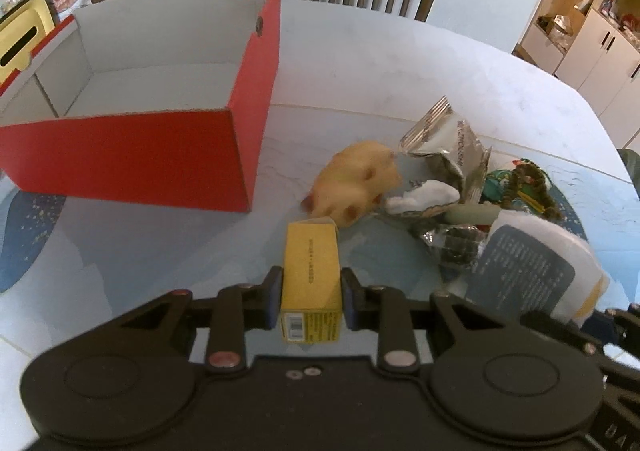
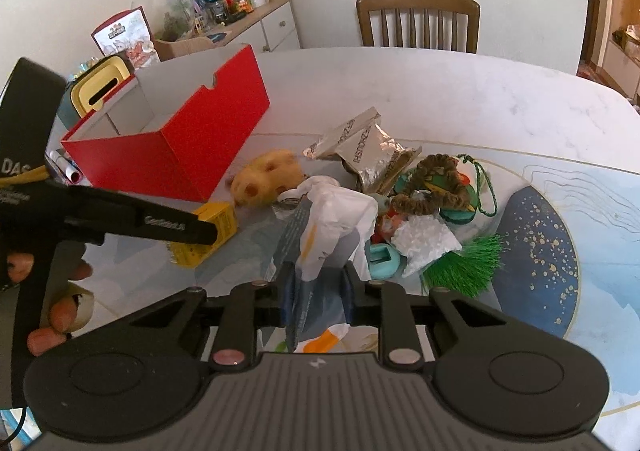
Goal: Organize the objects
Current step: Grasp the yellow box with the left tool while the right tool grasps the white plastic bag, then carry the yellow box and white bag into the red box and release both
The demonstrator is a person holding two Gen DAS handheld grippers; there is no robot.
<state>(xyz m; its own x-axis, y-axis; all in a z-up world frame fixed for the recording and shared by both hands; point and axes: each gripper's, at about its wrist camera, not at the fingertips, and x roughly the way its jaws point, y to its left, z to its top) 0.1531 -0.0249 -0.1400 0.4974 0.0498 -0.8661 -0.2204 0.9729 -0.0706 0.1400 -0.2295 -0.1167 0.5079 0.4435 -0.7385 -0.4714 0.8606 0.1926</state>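
Your left hand-held gripper (image 1: 311, 297) is clamped on a small yellow carton (image 1: 311, 275), its two blue-padded fingers (image 1: 273, 297) pressing the carton's long sides. The carton points forward along the fingers, its barcode end toward the camera. From the right wrist view the same carton (image 2: 208, 233) shows at the tip of the left hand-held gripper (image 2: 200, 231), low over the desk (image 2: 440, 91) and just in front of the red box; whether it touches the surface you cannot tell from either view.

Your right hand-held gripper (image 2: 314, 293) is closed on a white plastic pouch (image 2: 332, 219) with a dark printed panel and orange markings. The pouch stands up between the fingers, crumpled at the top. In the left wrist view that pouch (image 1: 532, 271) appears at the right, beside the pile.

The red box (image 1: 160, 155) sits open-topped on the desk to the left, its pale interior showing nothing inside. Beside it, to the right, lies a loose pile: a yellow spotted plush toy (image 1: 360, 183) nearest the box, a crumpled silver foil bag (image 1: 444, 139) behind it, a brown scrunchie (image 2: 436, 187) on top of green items, a teal object (image 2: 382, 259), and a green tassel (image 2: 468, 267) at the near right edge. A wooden chair (image 2: 418, 23) stands at the far side of the desk.
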